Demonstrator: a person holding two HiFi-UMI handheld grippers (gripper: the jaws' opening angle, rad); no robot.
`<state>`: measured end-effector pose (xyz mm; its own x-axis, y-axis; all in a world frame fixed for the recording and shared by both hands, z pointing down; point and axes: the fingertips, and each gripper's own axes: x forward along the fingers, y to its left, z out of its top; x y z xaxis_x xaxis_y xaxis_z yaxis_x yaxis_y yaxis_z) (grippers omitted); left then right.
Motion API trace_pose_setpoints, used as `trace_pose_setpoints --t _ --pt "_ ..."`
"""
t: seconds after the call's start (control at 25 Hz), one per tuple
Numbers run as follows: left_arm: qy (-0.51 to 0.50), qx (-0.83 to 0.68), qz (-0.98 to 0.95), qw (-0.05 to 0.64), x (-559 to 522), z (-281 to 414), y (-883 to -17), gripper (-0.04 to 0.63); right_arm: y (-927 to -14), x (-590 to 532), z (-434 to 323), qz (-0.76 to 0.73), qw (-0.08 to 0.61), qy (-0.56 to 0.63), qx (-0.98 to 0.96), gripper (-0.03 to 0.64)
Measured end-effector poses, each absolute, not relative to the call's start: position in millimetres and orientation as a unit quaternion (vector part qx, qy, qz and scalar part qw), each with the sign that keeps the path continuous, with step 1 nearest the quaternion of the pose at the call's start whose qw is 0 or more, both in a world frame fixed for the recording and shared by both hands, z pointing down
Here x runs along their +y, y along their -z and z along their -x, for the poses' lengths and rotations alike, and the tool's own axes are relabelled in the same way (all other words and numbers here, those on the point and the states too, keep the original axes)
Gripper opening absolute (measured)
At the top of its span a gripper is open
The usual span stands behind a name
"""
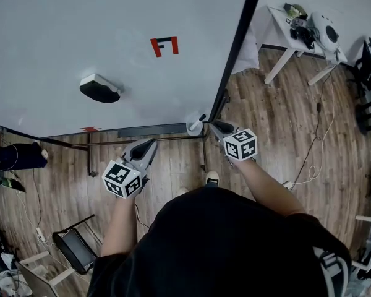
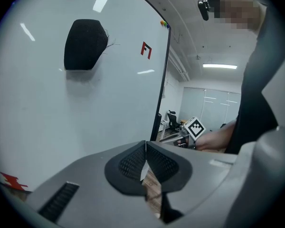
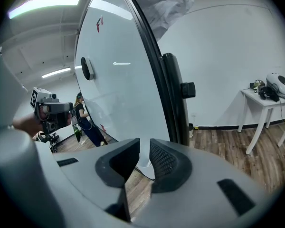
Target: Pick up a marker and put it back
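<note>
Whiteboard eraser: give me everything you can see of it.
The eraser is an oblong block with rounded corners. In the head view it shows a white shell over a black part; in the left gripper view it looks all black and felt-like, with a few loose fibres at one edge. It sits flat against the whiteboard, to the left of the red mark and clear of the board's lower edge. Only the board touches it.

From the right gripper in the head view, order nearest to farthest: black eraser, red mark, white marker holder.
1. White marker holder, just ahead of the right gripper.
2. Red mark, up the board.
3. Black eraser, farther left.
</note>
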<state>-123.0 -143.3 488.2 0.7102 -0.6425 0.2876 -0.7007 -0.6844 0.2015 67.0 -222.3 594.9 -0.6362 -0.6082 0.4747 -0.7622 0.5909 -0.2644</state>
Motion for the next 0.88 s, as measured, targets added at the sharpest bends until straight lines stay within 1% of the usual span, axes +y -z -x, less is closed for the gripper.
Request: trace_pose_setpoints --t 0.44,0.88 --pt "-0.103 -0.369 -0.909 0.162 -149 113 -496 0.014 -631 -237 -58 -0.387 0.191 -0.249 -0.867 0.081" --pt "-0.117 -0.372 -0.903 0.179 -156 121 -514 0.014 -670 -255 -50 -0.391 0.210 -0.290 -0.848 0.109"
